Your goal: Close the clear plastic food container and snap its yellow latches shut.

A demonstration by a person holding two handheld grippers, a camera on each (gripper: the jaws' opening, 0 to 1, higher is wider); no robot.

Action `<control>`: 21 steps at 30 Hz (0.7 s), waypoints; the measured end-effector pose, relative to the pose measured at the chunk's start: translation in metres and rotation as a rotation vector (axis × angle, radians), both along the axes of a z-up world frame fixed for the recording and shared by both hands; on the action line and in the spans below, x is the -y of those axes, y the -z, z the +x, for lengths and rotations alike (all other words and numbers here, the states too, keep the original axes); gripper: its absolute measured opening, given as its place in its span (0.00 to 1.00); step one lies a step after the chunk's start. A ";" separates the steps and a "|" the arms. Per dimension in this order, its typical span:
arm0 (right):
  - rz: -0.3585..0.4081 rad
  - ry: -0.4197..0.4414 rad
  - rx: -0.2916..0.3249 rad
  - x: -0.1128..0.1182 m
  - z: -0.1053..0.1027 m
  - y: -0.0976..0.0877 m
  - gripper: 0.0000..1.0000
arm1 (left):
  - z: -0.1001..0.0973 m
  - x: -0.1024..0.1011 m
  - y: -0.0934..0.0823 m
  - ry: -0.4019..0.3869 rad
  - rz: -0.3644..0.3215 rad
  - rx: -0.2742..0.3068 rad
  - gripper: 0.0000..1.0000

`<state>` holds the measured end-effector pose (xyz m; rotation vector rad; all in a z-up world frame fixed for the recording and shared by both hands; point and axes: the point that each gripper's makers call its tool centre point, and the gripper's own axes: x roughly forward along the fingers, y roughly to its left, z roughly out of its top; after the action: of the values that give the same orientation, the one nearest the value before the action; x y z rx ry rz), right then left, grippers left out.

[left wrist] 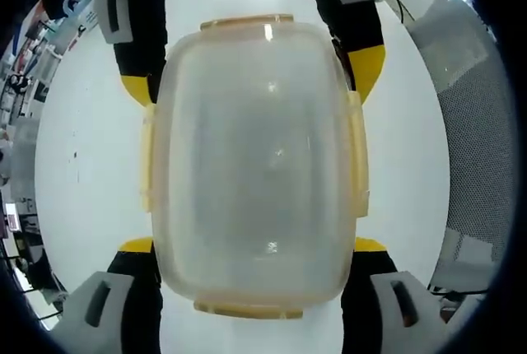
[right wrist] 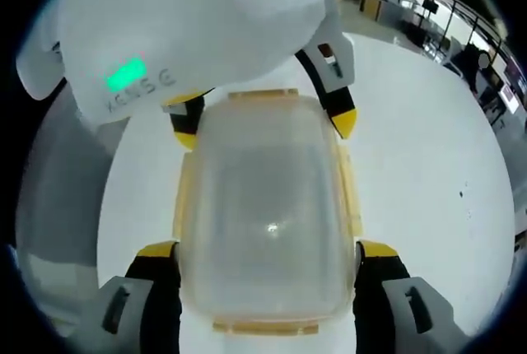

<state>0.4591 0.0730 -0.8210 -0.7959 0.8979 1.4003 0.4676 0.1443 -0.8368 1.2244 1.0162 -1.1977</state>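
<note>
In the left gripper view the container (left wrist: 255,165) lies on a white table (left wrist: 90,156), lid on, between the left gripper's (left wrist: 254,249) two yellow-tipped jaws at the bottom; the jaws are spread wide, one at each lower corner, and whether the tips touch the plastic cannot be told. Yellow latches run along its four sides: the left latch (left wrist: 146,165), the right latch (left wrist: 359,156), one at the far end (left wrist: 247,21) and one at the near end (left wrist: 247,309). At the top, the right gripper (left wrist: 251,82) comes in from the far end, its jaws also spread around the container's corners. This view adds cluttered shelves at far left and a grey mesh chair (left wrist: 473,107) at right.

In the right gripper view the same container (right wrist: 268,214) sits between the right gripper's (right wrist: 268,249) spread jaws. The left gripper (right wrist: 262,119) reaches from the top, and its white body with a green light (right wrist: 125,72) hides the upper left. Windows and desks show at upper right.
</note>
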 end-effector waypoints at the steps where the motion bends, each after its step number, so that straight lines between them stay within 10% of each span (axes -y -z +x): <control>1: 0.003 0.000 0.002 0.000 0.000 0.000 0.88 | 0.000 0.000 0.000 -0.001 -0.002 -0.001 0.92; 21: 0.050 0.052 0.013 0.012 0.000 -0.018 0.96 | -0.002 -0.008 -0.019 -0.066 -0.101 0.005 0.99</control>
<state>0.4587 0.0606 -0.8025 -0.7377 0.8643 1.3655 0.4653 0.1519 -0.8173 1.1065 0.9734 -1.1801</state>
